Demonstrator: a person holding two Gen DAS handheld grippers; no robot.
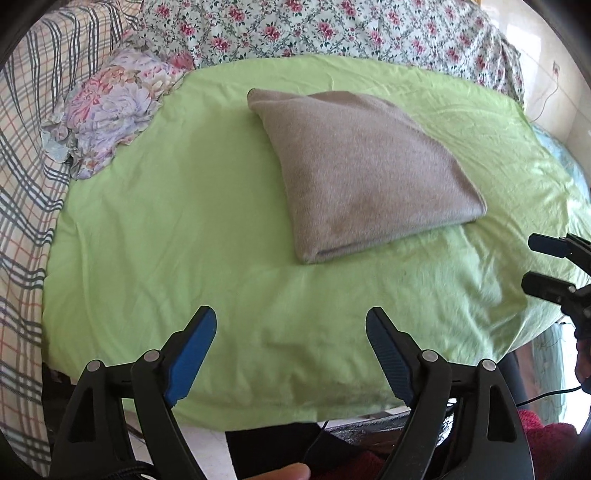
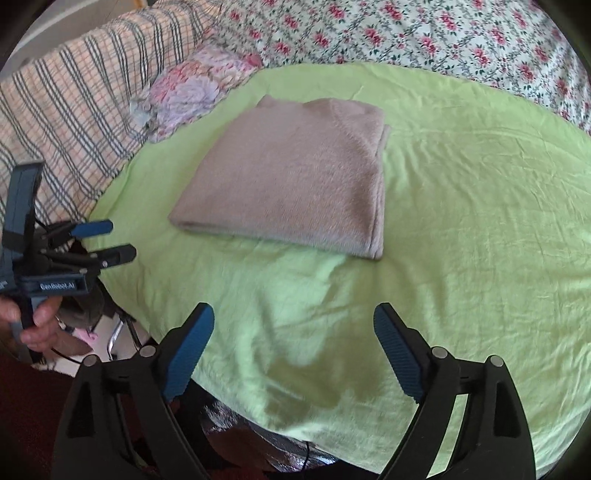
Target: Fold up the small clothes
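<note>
A taupe fleece garment (image 1: 365, 173) lies folded into a flat rectangle on the light green sheet (image 1: 184, 221); it also shows in the right wrist view (image 2: 295, 184). My left gripper (image 1: 290, 317) is open and empty, held above the sheet's near edge, well short of the garment. My right gripper (image 2: 293, 314) is open and empty, also back from the garment. The right gripper shows at the right edge of the left wrist view (image 1: 532, 262), and the left gripper at the left of the right wrist view (image 2: 118, 240).
A floral pillow (image 1: 114, 107) lies at the sheet's far left. A plaid blanket (image 1: 26, 184) runs along the left and a rose-print cover (image 1: 332, 29) across the back. Dark red fabric (image 1: 546, 439) and cables lie below the bed edge.
</note>
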